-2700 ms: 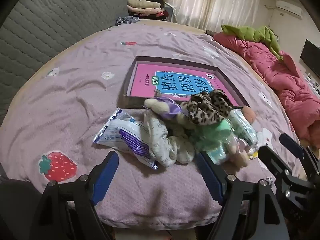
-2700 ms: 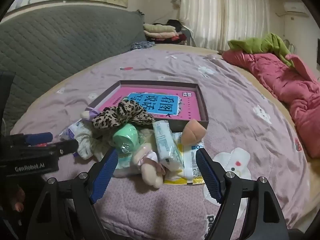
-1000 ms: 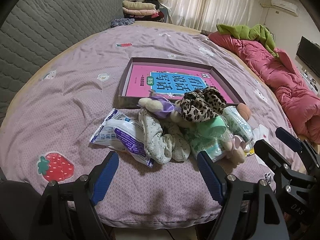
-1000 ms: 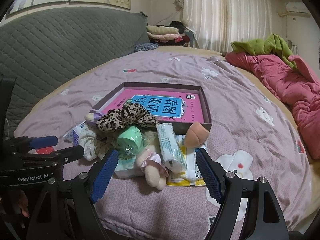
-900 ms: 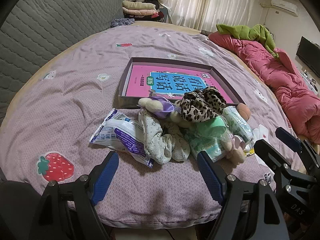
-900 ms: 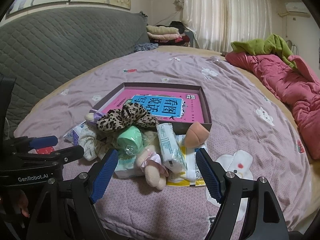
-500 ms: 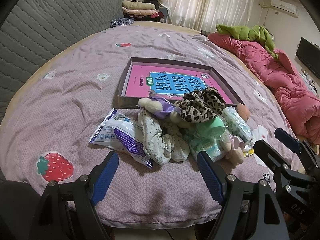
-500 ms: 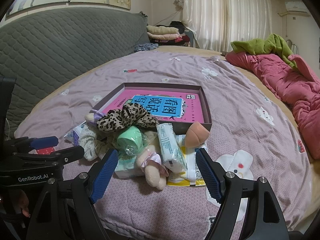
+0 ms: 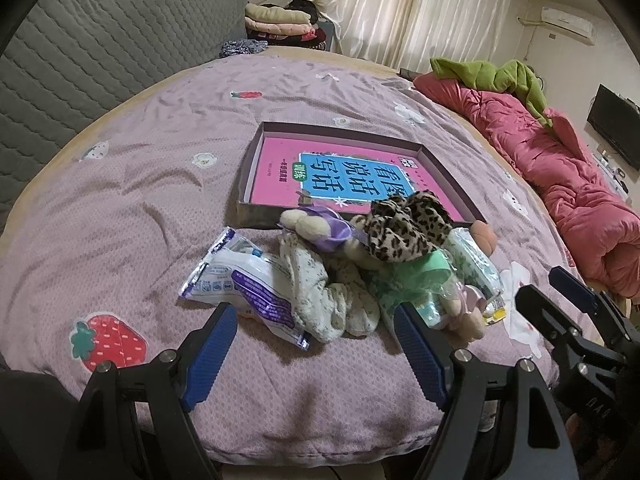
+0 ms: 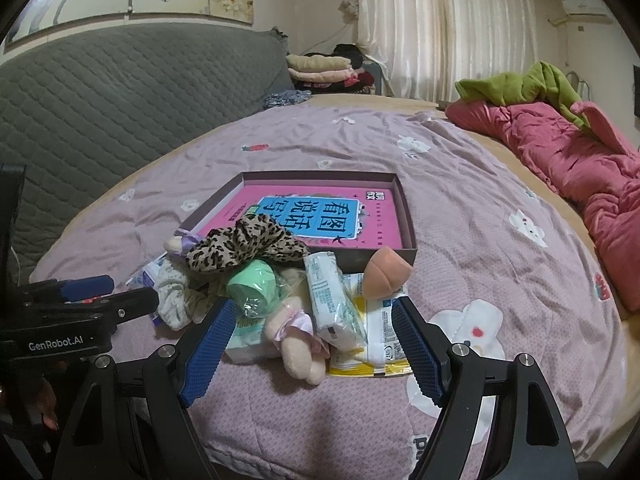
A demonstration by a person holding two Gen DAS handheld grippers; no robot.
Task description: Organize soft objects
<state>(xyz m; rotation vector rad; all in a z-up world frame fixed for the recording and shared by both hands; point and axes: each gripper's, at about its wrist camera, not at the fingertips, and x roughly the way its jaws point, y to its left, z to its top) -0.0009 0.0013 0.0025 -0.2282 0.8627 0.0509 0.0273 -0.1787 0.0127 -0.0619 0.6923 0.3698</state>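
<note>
- Left gripper (image 9: 316, 350) hangs spread wide, empty, before the pile of soft things (image 9: 360, 264)
- Right gripper (image 10: 310, 346) likewise spread, empty
- Shallow box (image 9: 256, 168) lies behind the pile

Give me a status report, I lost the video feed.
Left gripper open, empty. Right gripper open, empty. Pile of soft items untouched on bed, in front of the box. Box holds a pink book; nothing blocking.
</note>
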